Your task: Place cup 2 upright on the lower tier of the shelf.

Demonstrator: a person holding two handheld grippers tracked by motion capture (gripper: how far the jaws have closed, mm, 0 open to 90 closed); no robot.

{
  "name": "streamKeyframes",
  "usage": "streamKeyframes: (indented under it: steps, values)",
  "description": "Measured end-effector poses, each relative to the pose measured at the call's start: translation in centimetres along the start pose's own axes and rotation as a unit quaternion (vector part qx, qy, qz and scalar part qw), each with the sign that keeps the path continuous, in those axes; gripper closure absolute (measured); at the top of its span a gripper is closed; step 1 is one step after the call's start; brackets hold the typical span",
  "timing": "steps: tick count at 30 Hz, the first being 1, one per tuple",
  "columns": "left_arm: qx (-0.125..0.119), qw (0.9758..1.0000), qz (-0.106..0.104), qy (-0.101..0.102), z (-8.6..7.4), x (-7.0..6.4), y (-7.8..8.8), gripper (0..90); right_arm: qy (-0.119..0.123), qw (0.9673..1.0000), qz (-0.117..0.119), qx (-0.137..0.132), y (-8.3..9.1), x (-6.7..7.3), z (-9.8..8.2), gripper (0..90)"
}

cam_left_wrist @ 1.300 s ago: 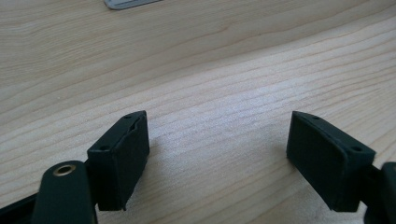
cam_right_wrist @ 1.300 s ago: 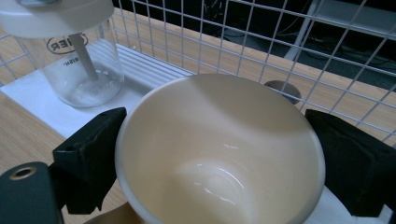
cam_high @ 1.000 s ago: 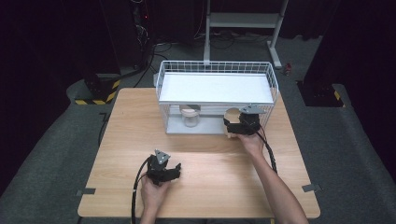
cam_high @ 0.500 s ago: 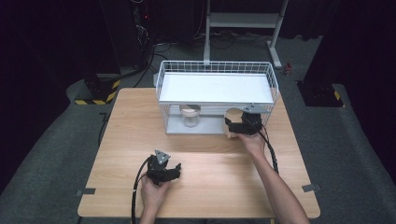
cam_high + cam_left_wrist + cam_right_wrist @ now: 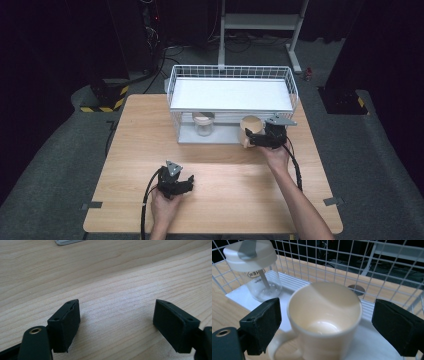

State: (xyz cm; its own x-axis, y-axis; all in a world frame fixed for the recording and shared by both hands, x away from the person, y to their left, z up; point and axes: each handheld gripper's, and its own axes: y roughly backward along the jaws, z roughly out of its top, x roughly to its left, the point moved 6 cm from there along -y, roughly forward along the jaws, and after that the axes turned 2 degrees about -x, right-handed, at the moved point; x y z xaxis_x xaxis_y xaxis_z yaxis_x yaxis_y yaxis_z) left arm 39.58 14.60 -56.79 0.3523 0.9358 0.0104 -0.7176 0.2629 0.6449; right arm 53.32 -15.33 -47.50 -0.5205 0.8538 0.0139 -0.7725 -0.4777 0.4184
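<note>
Right gripper brackets the mug

Now the right gripper stands open, its jaws either side of the cream mug without touching, at the wire rack's lower shelf beside a lidded jar. Left gripper rests open and empty on the counter.

The lower body and base of the cream mug are being cut off by the bottom edge of the right gripper view, and whether the pads of the right gripper are pressing on it is not being shown. In the high view, the lower half of the glass jar is being blurred behind the wire rack, and its printed label is being left too small to read. The person's forearms are being cut off by the bottom edge there, as is the cable of the left gripper.
</note>
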Motion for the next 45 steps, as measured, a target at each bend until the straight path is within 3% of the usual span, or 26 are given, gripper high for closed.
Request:
streamKeyframes:
  steps: [11, 14, 21, 30, 33, 45]
  values:
    - [0.0, 1.0, 0.0, -0.001, 0.0, 0.0, 0.0, 22.2, -0.005, 0.9999, -0.006, 0.007, 2.0, -0.6, -2.6, 16.1]
    - [0.0, 1.0, 0.0, 0.0, 0.0, 0.0, 0.0, 22.2, 0.0, 0.9998, -0.008, 0.02, 1.8, -0.4, -3.5, 21.1]
    - [0.0, 1.0, 0.0, 0.0, 0.0, 0.0, 0.0, 22.3, 0.002, 0.999, -0.01, 0.044, 0.5, 0.4, -4.9, 22.0]
    - [0.0, 1.0, 0.0, -0.001, 0.0, 0.0, 0.0, 22.2, 0.004, 0.9981, -0.025, 0.056, -0.7, 0.9, -5.3, 23.2]
    - [0.0, 1.0, 0.0, -0.001, 0.0, 0.0, 0.0, 22.3, 0.016, 0.9979, -0.028, 0.057, -1.0, 0.8, -5.3, 25.1]
    - [0.0, 1.0, 0.0, 0.0, 0.0, 0.0, 0.0, 22.3, -0.004, 0.9977, -0.034, 0.059, -2.0, 0.5, -4.8, 25.8]
